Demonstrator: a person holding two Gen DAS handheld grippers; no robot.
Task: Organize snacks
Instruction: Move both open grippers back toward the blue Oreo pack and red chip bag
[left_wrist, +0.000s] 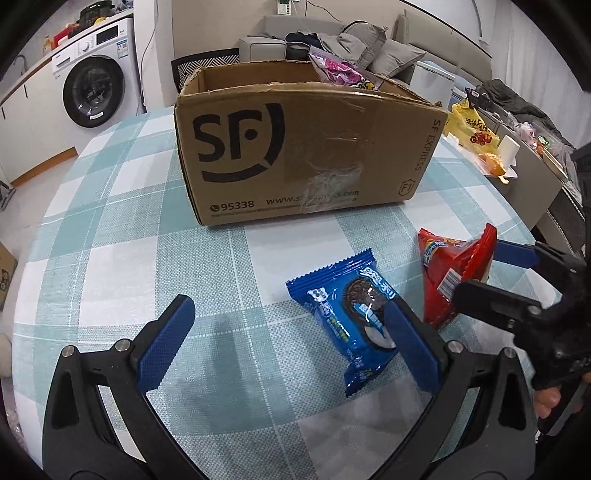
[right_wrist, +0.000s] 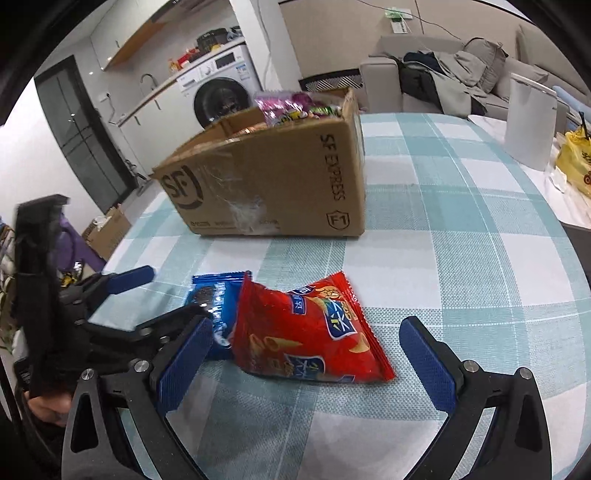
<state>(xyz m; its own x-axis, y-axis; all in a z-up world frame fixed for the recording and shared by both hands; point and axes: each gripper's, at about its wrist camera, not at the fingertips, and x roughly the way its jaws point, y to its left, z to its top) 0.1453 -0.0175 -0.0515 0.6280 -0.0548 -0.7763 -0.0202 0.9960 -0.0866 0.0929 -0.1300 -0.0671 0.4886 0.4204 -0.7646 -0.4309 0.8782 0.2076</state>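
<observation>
Left wrist cam sits low over the table (left_wrist: 110, 229), near, facing the front of the cardboard box (left_wrist: 295, 147). Right wrist cam is also low and near, facing the box corner (right_wrist: 280, 177) from the right. Both views share the blue packet (left_wrist: 354, 317), red packet (right_wrist: 306, 332) & box.

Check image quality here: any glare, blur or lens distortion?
Left wrist view: strong fisheye bending of the brown cardboard box, glare on the blue cookie packet. Right wrist view: sheen on the red chip bag; the left gripper looks slightly soft.
</observation>
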